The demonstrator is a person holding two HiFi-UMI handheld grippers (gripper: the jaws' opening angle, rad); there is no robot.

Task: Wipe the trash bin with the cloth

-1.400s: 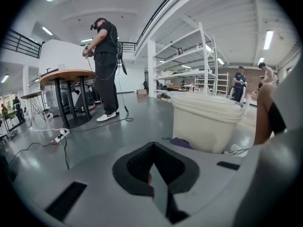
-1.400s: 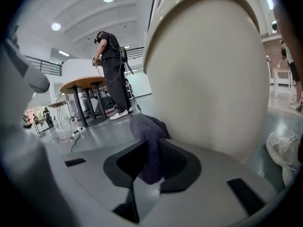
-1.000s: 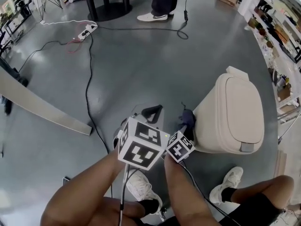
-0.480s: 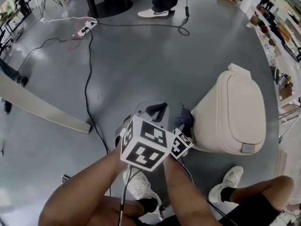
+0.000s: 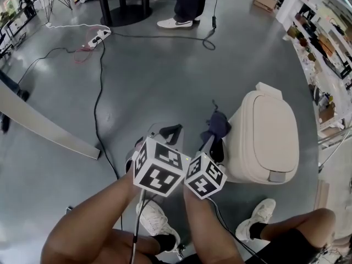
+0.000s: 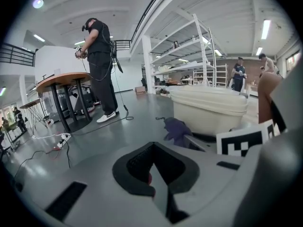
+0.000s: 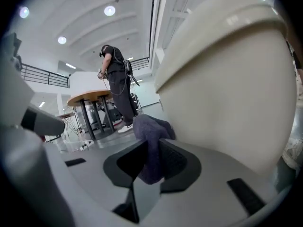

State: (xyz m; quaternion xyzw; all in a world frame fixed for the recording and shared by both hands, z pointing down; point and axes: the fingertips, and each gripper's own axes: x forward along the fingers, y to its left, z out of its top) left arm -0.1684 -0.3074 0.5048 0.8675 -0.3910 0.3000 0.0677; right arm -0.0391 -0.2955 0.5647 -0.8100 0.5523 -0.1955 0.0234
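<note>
Beside the shut trash bin [image 5: 264, 139], the right gripper [image 7: 151, 162] pinches the cloth [image 7: 149, 131] in its fingers — the left gripper [image 6: 154, 169] has its fingers pressed together.

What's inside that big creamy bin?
The lid of the trash bin is shut, so the inside is hidden. Only the outside shows, with the right gripper holding the purple cloth beside it.

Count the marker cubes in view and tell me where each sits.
2. The left cube rides the left gripper, low centre; the right cube rides the right gripper, just beside it, near the trash bin. None seems hidden.
</note>
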